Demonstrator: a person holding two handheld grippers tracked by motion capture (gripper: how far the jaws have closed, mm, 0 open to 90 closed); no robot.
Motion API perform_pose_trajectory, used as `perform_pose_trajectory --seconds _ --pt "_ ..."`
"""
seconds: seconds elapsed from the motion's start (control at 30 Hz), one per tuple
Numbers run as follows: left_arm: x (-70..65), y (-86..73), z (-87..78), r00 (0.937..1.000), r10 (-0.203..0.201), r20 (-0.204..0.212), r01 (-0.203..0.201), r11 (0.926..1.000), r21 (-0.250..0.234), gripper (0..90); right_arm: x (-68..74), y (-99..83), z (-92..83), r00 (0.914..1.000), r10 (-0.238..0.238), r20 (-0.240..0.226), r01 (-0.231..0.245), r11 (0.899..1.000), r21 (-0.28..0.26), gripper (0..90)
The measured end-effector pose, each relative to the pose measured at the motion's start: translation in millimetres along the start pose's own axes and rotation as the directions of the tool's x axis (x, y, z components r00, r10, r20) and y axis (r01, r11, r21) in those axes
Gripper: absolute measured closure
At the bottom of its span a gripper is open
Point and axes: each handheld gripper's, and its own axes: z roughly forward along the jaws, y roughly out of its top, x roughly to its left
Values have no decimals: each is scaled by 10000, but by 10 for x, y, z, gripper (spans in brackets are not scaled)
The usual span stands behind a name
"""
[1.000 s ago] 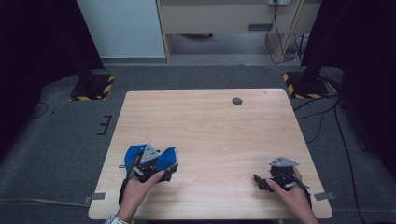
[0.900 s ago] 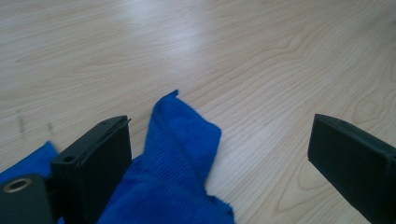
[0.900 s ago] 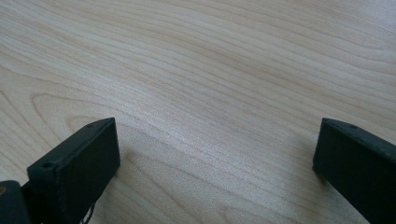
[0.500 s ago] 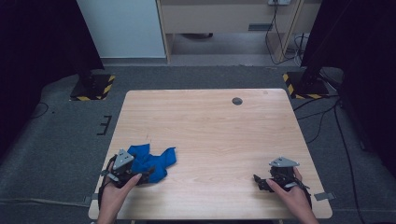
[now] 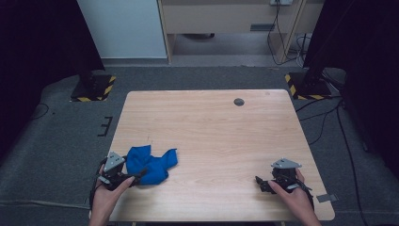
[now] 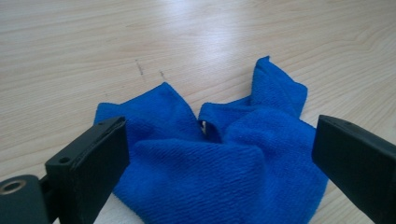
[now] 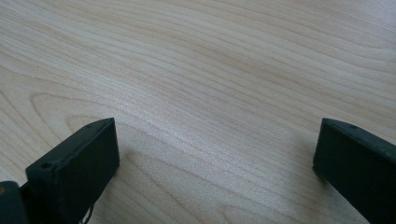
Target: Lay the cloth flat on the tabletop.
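Note:
A crumpled blue cloth (image 5: 151, 164) lies on the wooden table (image 5: 211, 127) near its front left corner. My left gripper (image 5: 137, 177) sits just left of the cloth, low over the table, its tips at the cloth's near edge. In the left gripper view the cloth (image 6: 224, 158) spreads loose between the wide-apart jaws of the left gripper (image 6: 219, 140), which touch nothing. My right gripper (image 5: 259, 182) rests at the front right of the table. In the right gripper view the right gripper (image 7: 217, 135) is open over bare wood.
A small dark round spot (image 5: 239, 101) marks the table's far right part. On the floor beyond the table stand two bases with yellow-black stripes (image 5: 92, 86) (image 5: 307, 84). Cables (image 5: 329, 113) run along the floor at the right.
My left gripper, shut on the blue cloth a second ago, has moved left, opened and let the cloth drop flat on the table. The right gripper has stayed still.

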Motion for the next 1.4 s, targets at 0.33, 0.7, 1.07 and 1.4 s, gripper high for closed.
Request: perform_pose_trajectory --seconds 0.33,0.7,1.07,1.4 --pt "11 -85 200 9998 142 125 -157 9917 1277 32 -5 2 1 10000 -48 -23 48 10000 21 5" --pt "120 -150 314 9968 -723 345 647 9807 1843 441 -5 2 1 10000 -47 -19 47 10000 19 5" --pt "16 -3 343 9911 -843 1033 650 9819 1778 740 -15 13 8 10000 -11 -92 12 10000 38 8" --pt "-258 381 518 9846 -239 1732 52 9942 1074 747 -41 41 1 9996 -158 -248 159 9999 5 81"
